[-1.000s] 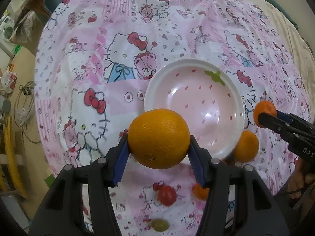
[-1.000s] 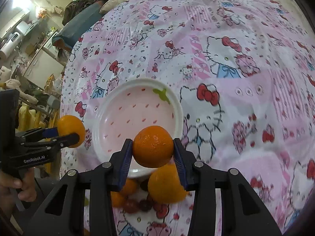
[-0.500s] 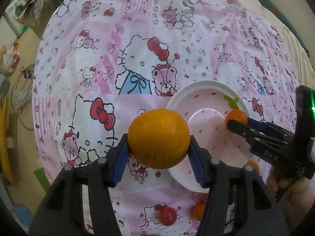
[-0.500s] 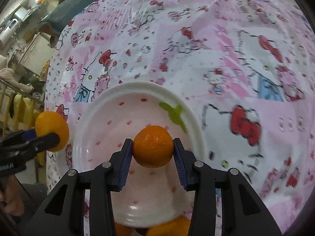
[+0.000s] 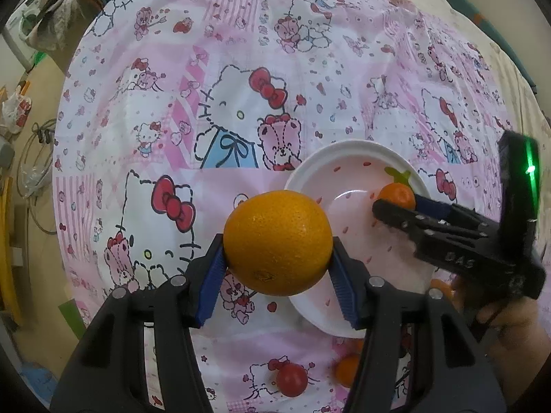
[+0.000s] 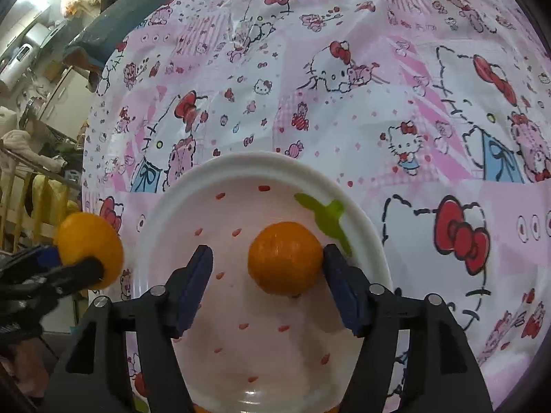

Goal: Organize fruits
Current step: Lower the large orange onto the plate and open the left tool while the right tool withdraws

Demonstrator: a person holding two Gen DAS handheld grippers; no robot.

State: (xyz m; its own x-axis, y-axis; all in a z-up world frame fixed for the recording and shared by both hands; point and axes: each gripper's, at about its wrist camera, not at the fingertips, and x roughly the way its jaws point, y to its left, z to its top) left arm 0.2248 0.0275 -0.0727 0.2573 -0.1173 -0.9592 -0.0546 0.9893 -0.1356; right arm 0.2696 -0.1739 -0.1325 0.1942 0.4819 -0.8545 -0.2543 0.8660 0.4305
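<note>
Count: one plate (image 6: 370, 232); two grippers. Left gripper (image 5: 277, 265) clamps large orange (image 5: 278, 242), unchanged, at plate's 9 o'clock. Right gripper (image 6: 265, 277) jaws just opened; small orange (image 6: 285, 258), previously pinched, now lies in plate, touching only one pad. Loose: one red fruit (image 5: 291, 380).

Lived-in home, not a lab. Desk under a pink cartoon-cat cloth (image 5: 241, 69) with a strawberry-print bowl (image 6: 261, 165) on it. White washing machine (image 5: 26, 22) at the far left, plastic bags (image 5: 15, 110) and cables (image 5: 38, 158) on the floor. Clothes heaped on racks (image 6: 31, 158), white appliance (image 6: 17, 65) by the wall.
</note>
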